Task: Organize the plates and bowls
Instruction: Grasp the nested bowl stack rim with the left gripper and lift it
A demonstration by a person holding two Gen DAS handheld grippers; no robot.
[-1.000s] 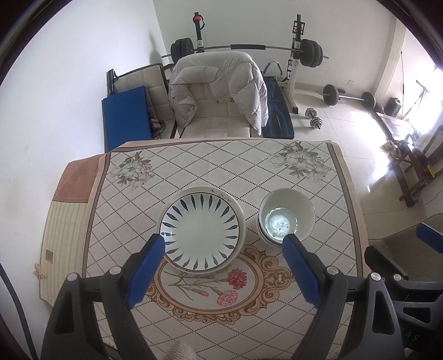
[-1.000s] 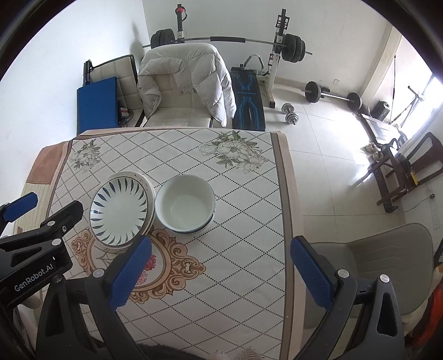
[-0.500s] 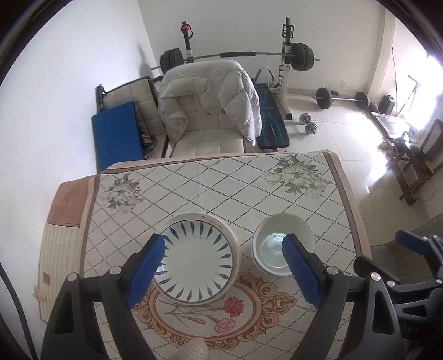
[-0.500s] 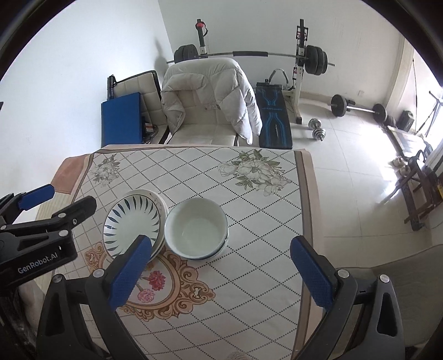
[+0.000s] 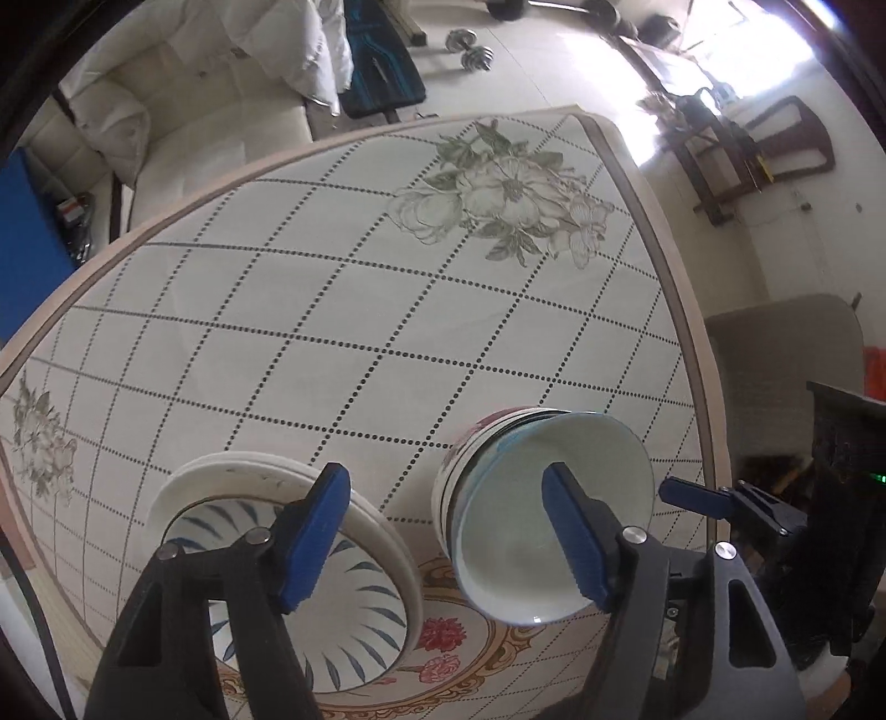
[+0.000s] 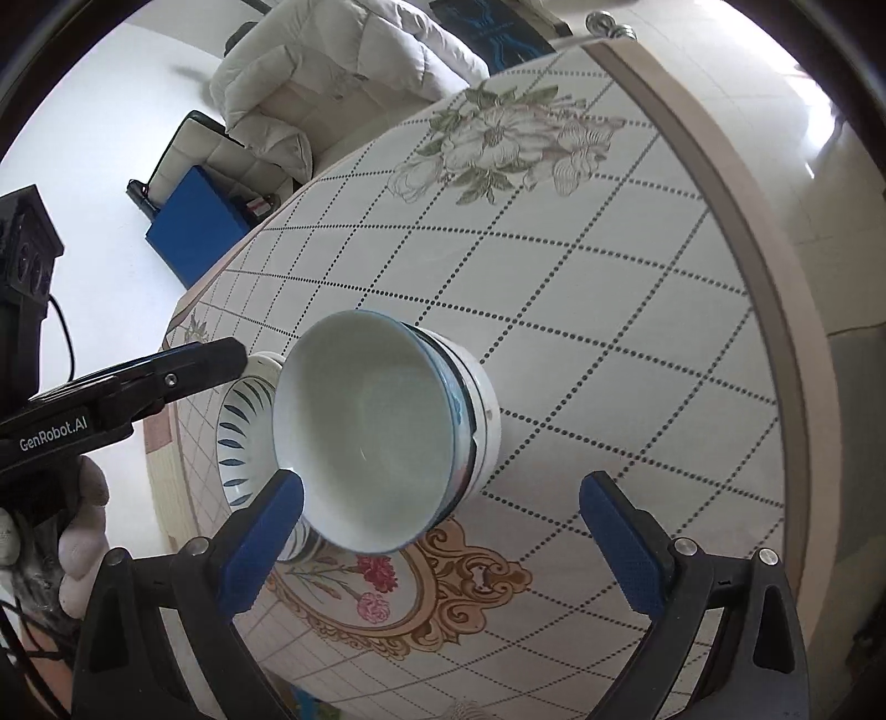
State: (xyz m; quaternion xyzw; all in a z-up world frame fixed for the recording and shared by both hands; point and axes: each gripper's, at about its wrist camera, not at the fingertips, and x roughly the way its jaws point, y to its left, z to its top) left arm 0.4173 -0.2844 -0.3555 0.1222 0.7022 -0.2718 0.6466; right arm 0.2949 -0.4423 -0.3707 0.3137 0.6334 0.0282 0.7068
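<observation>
A stack of white bowls point(image 5: 531, 509) point(image 6: 387, 432) stands on the patterned tablecloth beside a stack of white plates with blue leaf marks point(image 5: 354, 603) point(image 6: 243, 432). My left gripper point(image 5: 448, 537) is open, low over the table, one finger over the plates and the other in front of the top bowl. My right gripper point(image 6: 437, 543) is open and empty, close to the bowls, its left finger at the top bowl's near rim. The left gripper's arm shows in the right wrist view point(image 6: 111, 399).
The table point(image 5: 387, 310) has a brown border and flower prints; its right edge point(image 6: 775, 310) is near the bowls. A cream sofa with a white jacket point(image 5: 221, 83) and dumbbells point(image 5: 470, 50) lie beyond. A grey chair point(image 5: 786, 376) stands at the right.
Both grippers have dropped from high above the table to just over it and moved in close to the plates and bowls. Both stay open. The dishes have not moved.
</observation>
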